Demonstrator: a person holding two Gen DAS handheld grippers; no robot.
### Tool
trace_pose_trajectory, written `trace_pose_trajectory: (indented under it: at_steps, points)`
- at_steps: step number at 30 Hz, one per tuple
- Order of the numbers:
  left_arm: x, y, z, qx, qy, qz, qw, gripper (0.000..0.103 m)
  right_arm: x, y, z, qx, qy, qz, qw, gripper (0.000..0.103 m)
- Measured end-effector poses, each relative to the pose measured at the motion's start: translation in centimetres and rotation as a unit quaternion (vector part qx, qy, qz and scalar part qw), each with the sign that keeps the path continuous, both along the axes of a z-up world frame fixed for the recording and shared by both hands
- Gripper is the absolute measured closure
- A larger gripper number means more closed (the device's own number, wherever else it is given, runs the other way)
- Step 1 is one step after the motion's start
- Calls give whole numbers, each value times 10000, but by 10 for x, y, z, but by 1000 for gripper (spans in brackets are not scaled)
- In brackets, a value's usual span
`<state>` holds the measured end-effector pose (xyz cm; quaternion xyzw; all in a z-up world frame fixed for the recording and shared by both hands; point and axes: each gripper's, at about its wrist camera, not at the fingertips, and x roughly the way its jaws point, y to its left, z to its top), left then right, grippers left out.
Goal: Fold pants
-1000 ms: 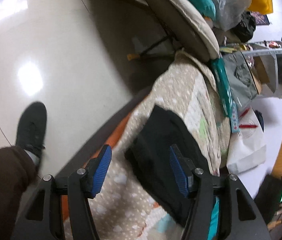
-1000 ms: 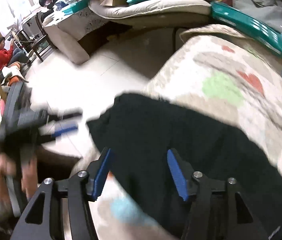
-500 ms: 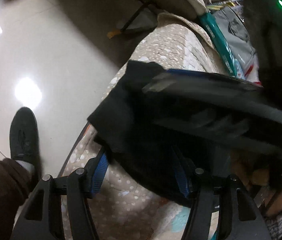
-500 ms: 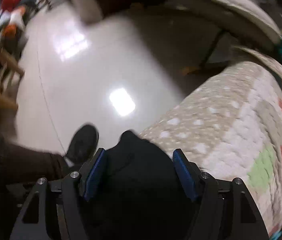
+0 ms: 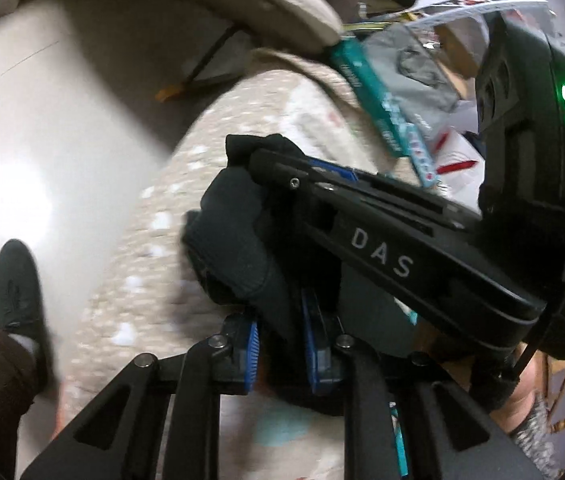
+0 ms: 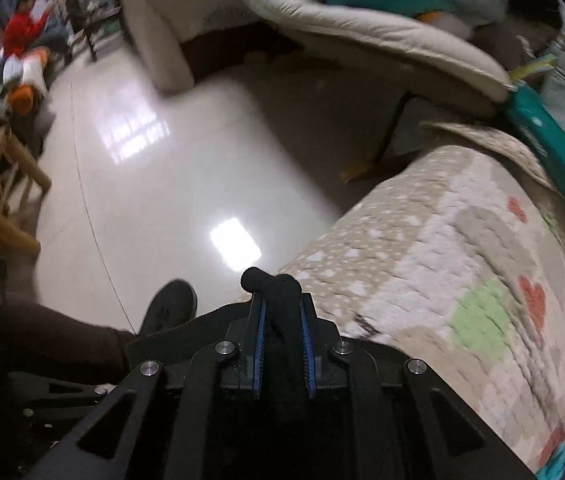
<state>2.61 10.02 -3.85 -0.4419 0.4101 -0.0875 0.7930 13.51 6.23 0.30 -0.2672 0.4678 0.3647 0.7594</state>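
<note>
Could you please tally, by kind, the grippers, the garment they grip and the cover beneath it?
Black two-finger grippers with blue pads: 2 (left, right)
Black fabric pants: 1
Beige patterned quilted blanket: 1
Total: 4

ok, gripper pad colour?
Blue, ribbed pads, clearest in the right wrist view, clamped on black pants.

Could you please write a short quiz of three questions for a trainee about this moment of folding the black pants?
1. True or false: the right gripper is shut on the black fabric pants.
2. What lies under the pants? A) a beige patterned quilt with hearts B) a bare wooden table C) a glass shelf
3. Fill in: between the blue ribbed pads of the left gripper there is black ____.

Key: 1 true; 2 A; 3 fabric (the pants). Both jaws have just been closing on the cloth.
</note>
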Motion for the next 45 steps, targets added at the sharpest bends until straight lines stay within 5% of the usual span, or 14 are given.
trace_pose_trajectory:
  at_steps: [6, 12, 14, 16, 19, 22, 26, 30, 33, 34, 35, 41, 45]
  points:
    - [17, -59, 25, 188, -230, -506, 9983, 85, 13, -86, 34, 588, 28, -794, 9951, 86]
    - [34, -160, 22, 622, -227, -1488, 9867, 81, 20, -217, 24, 1086, 298, -1945, 9744, 83]
    - [34, -185, 15, 703, -87, -1832, 9805, 73, 20, -260, 10, 1004, 284, -2479, 9632, 79]
    - [28, -202, 9, 554, 42, -2207, 9738, 70, 22, -311, -3, 855, 178, -3217, 9428, 64]
    - [15, -207, 15, 608, -58, -2533, 9654, 63, 26, -357, 2, 798, -114, -3937, 9157, 61]
    - [8, -190, 29, 797, -286, -2439, 9661, 58, 22, -366, 30, 1525, -199, -4017, 9027, 60]
    - [6, -151, 34, 731, -231, -1728, 9820, 53, 8, -321, 51, 2433, 57, -3107, 9188, 60]
    - [-2, -117, 30, 916, -156, -1226, 9881, 53, -8, -256, 31, 1259, -462, -2624, 9556, 56]
    - [-4, -110, 25, 953, -127, -1099, 9893, 52, -16, -251, 3, 976, -228, -2476, 9637, 55]
    - [-5, -109, 24, 963, -110, -1085, 9894, 52, -17, -251, -5, 1033, 42, -2464, 9636, 82]
    - [-5, -108, 22, 971, -92, -1074, 9894, 52, -15, -255, -8, 1106, 202, -2484, 9621, 99]
    - [13, -120, 21, 1115, -155, -1287, 9853, 47, -20, -297, 9, 1567, 481, -3079, 9372, 98]
    - [30, -135, 13, 1057, -136, -1488, 9831, 46, -27, -319, 3, 1240, 493, -3524, 9263, 98]
